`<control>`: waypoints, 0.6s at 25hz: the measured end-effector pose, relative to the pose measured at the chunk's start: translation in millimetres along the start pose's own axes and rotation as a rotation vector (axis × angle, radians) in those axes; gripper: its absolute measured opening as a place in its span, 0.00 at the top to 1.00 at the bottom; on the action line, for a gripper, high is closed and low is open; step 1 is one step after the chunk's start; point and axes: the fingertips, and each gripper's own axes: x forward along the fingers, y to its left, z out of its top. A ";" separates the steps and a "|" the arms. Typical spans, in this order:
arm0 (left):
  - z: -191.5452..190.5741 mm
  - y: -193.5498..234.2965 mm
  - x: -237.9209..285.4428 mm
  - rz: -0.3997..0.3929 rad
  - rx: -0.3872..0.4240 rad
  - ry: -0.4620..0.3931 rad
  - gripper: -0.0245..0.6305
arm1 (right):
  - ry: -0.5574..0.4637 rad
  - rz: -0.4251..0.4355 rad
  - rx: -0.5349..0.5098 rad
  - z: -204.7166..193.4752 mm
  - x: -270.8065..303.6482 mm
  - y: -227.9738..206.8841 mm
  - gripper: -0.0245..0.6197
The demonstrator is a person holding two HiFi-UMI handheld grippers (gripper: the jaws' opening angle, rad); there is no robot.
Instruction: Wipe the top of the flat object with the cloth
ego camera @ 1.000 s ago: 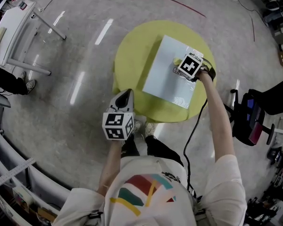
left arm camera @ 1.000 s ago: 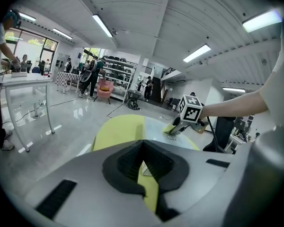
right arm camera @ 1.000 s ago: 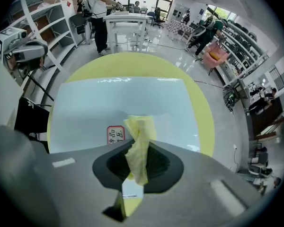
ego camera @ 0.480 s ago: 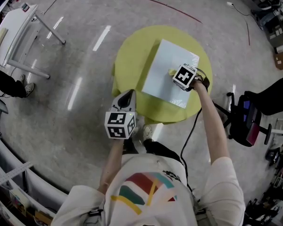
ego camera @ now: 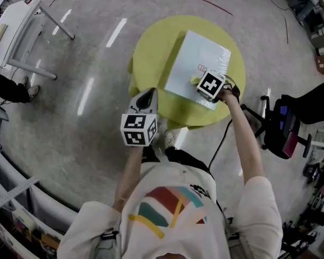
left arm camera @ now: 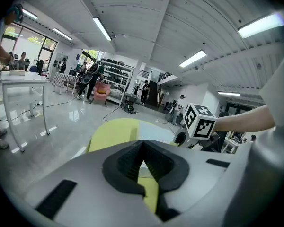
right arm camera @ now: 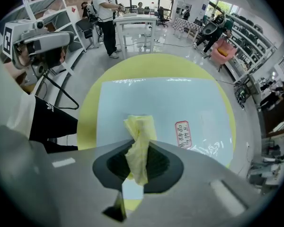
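A pale blue flat board [ego camera: 197,63] [right arm camera: 156,105] lies on the round yellow table [ego camera: 151,58] [right arm camera: 151,65] [left arm camera: 113,129]. My right gripper [ego camera: 201,83] [right arm camera: 141,162] is shut on a crumpled yellow cloth [right arm camera: 138,143] [ego camera: 195,81], whose free end rests on the board near its front edge. A red-framed label [right arm camera: 183,133] sits on the board just right of the cloth. My left gripper [ego camera: 146,99] [left arm camera: 143,167] hangs shut and empty at the table's near left rim, off the board.
A white table [ego camera: 21,20] [left arm camera: 19,79] stands at the far left. A black office chair [ego camera: 286,128] is to the right of the yellow table. People stand around a white desk [right arm camera: 135,20] farther off. Grey floor surrounds the table.
My right gripper has drawn the cloth back over the board toward its near edge, uncovering the red label. The left gripper has stayed where it was.
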 end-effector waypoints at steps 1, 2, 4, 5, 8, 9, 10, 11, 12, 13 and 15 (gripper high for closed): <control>-0.4 0.0 -0.8 -0.002 0.001 0.001 0.94 | -0.004 0.018 0.006 1.0 0.0 7.3 0.92; -0.3 0.1 -1.6 -0.003 0.003 0.001 0.94 | -0.012 0.033 0.006 2.5 0.0 13.9 0.92; 0.3 0.2 -3.3 -0.004 0.006 -0.001 0.94 | -0.022 0.048 -0.008 3.4 0.0 24.7 0.92; 0.8 0.5 -4.2 -0.003 0.007 -0.002 0.94 | -0.021 0.050 -0.017 2.9 -0.3 29.0 0.92; 1.9 2.9 -6.4 -0.002 0.007 -0.005 0.94 | -0.009 0.065 -0.031 1.4 -1.8 45.6 0.92; 1.8 3.8 -7.0 -0.003 0.007 -0.005 0.94 | -0.003 0.074 -0.030 0.8 -1.8 52.6 0.92; 1.4 4.4 -7.6 -0.003 0.006 -0.004 0.94 | 0.003 0.083 -0.030 0.2 -1.8 59.5 0.92; 1.0 4.4 -8.4 -0.003 0.005 -0.002 0.94 | 0.006 0.089 -0.034 -0.4 -2.0 65.8 0.92; 0.9 3.8 -9.1 -0.003 0.005 -0.002 0.94 | 0.008 0.089 -0.043 -1.1 -2.6 70.5 0.92; 1.2 3.0 -9.8 -0.002 0.005 -0.003 0.94 | 0.009 0.086 -0.055 -2.0 -3.3 73.9 0.92; 2.6 2.4 -10.9 0.000 0.004 -0.007 0.94 | 0.009 0.081 -0.074 -3.1 -4.1 78.7 0.92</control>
